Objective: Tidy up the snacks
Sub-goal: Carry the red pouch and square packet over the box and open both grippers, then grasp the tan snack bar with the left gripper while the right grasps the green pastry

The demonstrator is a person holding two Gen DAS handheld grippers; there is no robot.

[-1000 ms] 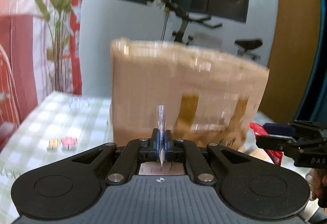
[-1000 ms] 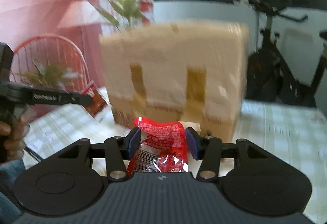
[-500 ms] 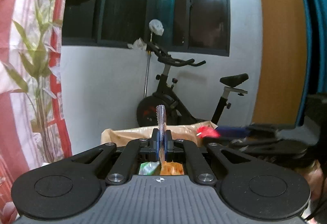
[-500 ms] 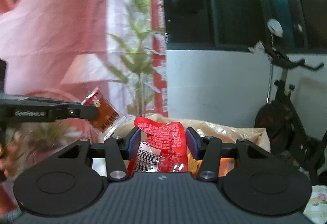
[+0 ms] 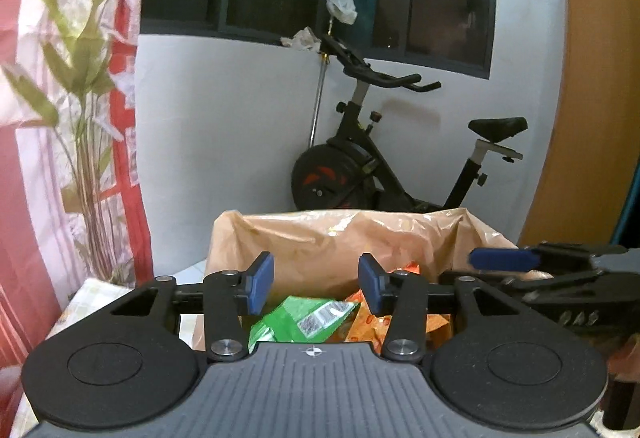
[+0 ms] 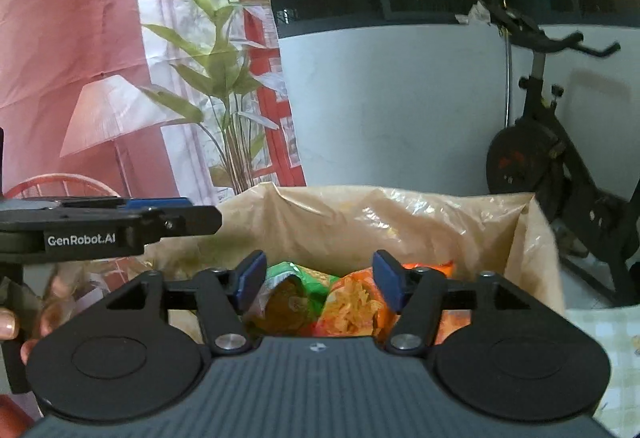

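Box [image 6: 536,238] lined with tan plastic sits below both grippers and holds the snacks: a green packet [image 5: 304,322] beside an orange packet [image 6: 352,302]. Left gripper [image 5: 316,286] and right gripper [image 6: 320,284] hover above, jaws opening, nothing between their pads.

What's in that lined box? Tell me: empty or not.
Not empty. Snack packets, green and orange, lie inside the lined box.

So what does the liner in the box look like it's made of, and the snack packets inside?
Liner: thin tan plastic film, probably; it's crinkled and glossy with light glints. Green packet and orange packet: shiny printed plastic wrappers, creased, the green one showing a barcode.
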